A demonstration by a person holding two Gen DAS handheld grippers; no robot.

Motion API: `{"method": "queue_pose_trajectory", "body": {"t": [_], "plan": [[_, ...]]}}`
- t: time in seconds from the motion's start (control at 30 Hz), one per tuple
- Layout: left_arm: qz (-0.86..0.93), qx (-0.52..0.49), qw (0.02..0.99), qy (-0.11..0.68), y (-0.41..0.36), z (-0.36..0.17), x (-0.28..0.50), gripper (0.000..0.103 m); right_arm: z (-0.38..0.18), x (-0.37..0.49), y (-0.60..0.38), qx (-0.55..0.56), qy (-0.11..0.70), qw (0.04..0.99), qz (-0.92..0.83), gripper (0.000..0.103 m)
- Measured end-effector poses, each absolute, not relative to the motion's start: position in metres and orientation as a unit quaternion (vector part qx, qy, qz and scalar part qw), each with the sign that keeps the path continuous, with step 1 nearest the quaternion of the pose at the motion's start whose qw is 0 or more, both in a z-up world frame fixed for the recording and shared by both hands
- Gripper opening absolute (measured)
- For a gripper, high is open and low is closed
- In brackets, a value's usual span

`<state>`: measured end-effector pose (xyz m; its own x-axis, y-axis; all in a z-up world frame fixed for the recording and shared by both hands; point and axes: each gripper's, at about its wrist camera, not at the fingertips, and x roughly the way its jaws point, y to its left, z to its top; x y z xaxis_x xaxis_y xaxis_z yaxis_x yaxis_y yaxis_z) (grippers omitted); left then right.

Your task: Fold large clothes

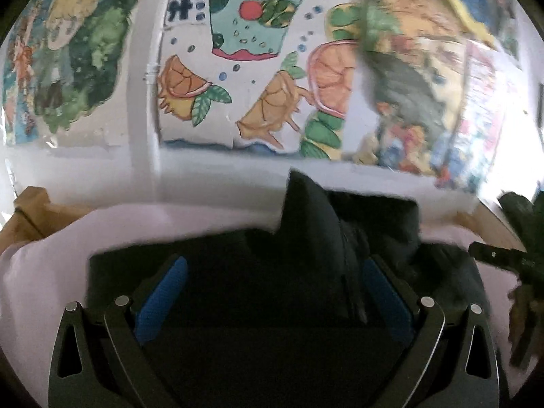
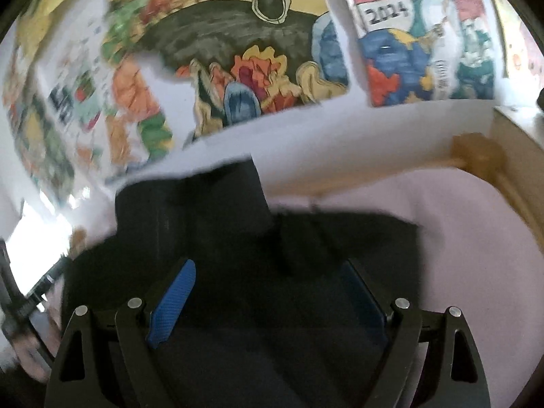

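Both tongs stand spread, pinching nothing: the left gripper and right gripper hover over the dark garment, which lies folded on the pale sheet. From either one it spreads toward twelve o'clock, long axis running nine to three. Neither hand looks nearer.

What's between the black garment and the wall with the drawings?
Only bare pale sheet separates the black garment from the wall drawings, apart from its raised fold; both wrist views show it.
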<state>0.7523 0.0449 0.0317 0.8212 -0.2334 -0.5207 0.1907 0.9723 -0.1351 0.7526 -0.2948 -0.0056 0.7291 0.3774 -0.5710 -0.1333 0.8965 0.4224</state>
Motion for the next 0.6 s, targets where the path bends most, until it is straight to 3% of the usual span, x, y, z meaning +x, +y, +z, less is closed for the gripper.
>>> {"method": "queue_pose_trajectory", "body": {"t": [0.13,0.23,0.3,0.33,0.37,0.4,0.43,0.47,0.53,0.6], "plan": [[-0.089,-0.065,0.957,0.268,0.054,0.025,0.793,0.101,-0.003,0.799,-0.271,0.193,0.327,0.916,0.131,0.084],[-0.106,-0.115,0.951,0.268,0.062,0.016,0.811,0.099,-0.006,0.823,-0.26,0.205,0.326,0.915,0.121,0.061],[-0.119,-0.13,0.947,0.27,0.063,0.012,0.814,0.098,-0.011,0.838,-0.25,0.205,0.341,0.911,0.111,0.059],[-0.129,-0.125,0.945,0.272,0.062,0.011,0.816,0.098,-0.012,0.841,-0.247,0.202,0.347,0.909,0.109,0.044],[-0.133,-0.119,0.946,0.272,0.061,0.01,0.817,0.093,-0.013,0.842,-0.243,0.187,0.352,0.911,0.107,0.034],[-0.137,-0.116,0.946,0.271,0.058,0.011,0.819,0.089,-0.012,0.84,-0.24,0.167,0.35,0.916,0.105,0.03],[-0.144,-0.117,0.945,0.271,0.059,0.01,0.821,0.078,-0.011,0.837,-0.238,0.146,0.346,0.921,0.107,0.022],[-0.144,-0.121,0.943,0.275,0.056,0.01,0.819,0.067,-0.011,0.833,-0.238,0.133,0.345,0.923,0.109,0.018],[-0.148,-0.136,0.936,0.288,0.055,0.008,0.824,0.057,-0.01,0.823,-0.24,0.134,0.343,0.922,0.119,0.015],[-0.163,-0.157,0.928,0.297,0.055,0.006,0.826,0.054,-0.005,0.809,-0.241,0.124,0.339,0.923,0.132,0.014]]}}
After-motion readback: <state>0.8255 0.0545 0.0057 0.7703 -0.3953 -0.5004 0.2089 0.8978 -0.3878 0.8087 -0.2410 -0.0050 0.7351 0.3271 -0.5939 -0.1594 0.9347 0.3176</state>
